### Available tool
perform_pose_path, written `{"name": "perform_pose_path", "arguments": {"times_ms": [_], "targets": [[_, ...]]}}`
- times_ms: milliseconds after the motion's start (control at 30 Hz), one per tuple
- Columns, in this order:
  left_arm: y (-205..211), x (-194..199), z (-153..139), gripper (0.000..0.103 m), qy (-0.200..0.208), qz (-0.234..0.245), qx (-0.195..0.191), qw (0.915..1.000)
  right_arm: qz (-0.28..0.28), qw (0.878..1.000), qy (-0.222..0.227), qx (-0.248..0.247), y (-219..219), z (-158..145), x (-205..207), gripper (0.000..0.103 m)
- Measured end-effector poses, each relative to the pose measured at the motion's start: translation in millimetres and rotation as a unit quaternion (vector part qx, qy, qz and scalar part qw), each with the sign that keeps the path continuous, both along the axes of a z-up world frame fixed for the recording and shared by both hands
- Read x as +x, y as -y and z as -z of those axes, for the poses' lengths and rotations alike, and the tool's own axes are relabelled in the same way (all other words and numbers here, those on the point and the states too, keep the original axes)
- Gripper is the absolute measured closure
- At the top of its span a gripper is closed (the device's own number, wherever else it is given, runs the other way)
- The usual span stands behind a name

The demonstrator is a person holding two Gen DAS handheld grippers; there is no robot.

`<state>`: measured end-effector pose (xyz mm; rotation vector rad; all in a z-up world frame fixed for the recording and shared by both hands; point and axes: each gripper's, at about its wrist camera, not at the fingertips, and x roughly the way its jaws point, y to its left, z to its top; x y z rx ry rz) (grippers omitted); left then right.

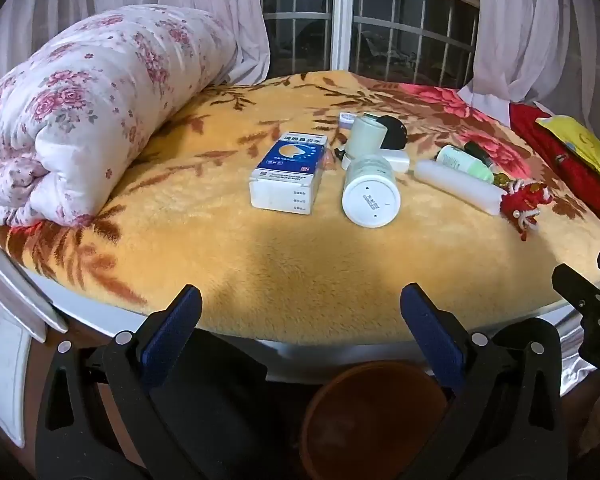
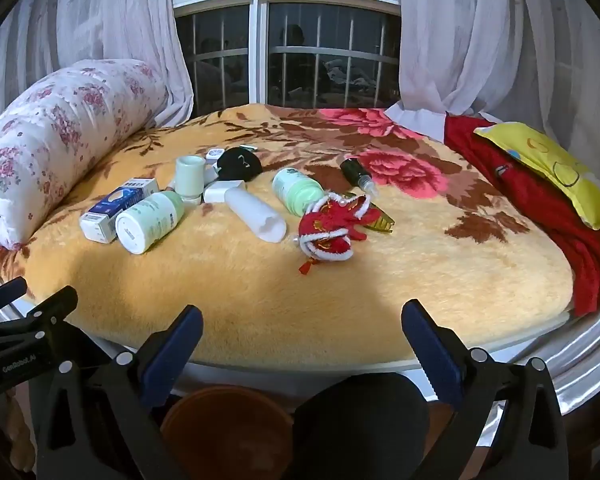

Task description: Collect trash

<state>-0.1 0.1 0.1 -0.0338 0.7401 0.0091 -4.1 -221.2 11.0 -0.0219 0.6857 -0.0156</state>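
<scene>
Trash lies in a loose cluster toward the middle of the bed, well apart from both my tongs. My left gripper (image 1: 300, 308) hangs over the bed's near edge with its blue-padded jaws spread wide and nothing between them. My right gripper (image 2: 302, 322) hangs beside it over the same edge, jaws likewise wide apart and holding nothing. Below the near edge, under both, I see a brown bin (image 2: 226, 428). Going outward across the yellow floral blanket (image 1: 228, 248): a white bottle (image 1: 371, 194) lies on its side, and just left of it is a blue-and-white box (image 1: 288, 174). Behind them stands a pale green cup (image 1: 366, 136). To the right lie a white tube (image 2: 256, 214) and a red tasselled ornament (image 2: 334, 226). A rolled floral quilt (image 1: 80, 108) rests along the bed's left edge.
</scene>
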Motion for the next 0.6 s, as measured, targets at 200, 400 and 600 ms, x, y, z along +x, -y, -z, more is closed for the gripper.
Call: {"name": "perform_pose_path", "arguments": {"times_ms": [200, 400, 600], "targets": [[2.8, -3.5, 5.4, 0.006, -0.005, 0.001, -0.002, 1.0, 0.001, 1.0, 0.004, 0.005, 1.2, -0.1, -0.4, 0.005], [4.1, 2.6, 4.5, 0.006, -0.007, 0.01, 0.001, 0.9999, 0.001, 1.0, -0.001, 0.008, 2.1, -3.0, -0.2, 0.005], [3.7, 3.0, 5.3, 0.006, -0.01, 0.012, 0.0, 0.9999, 0.0, 1.0, -0.002, 0.01, 1.4, 0.9, -1.4, 0.005]]}}
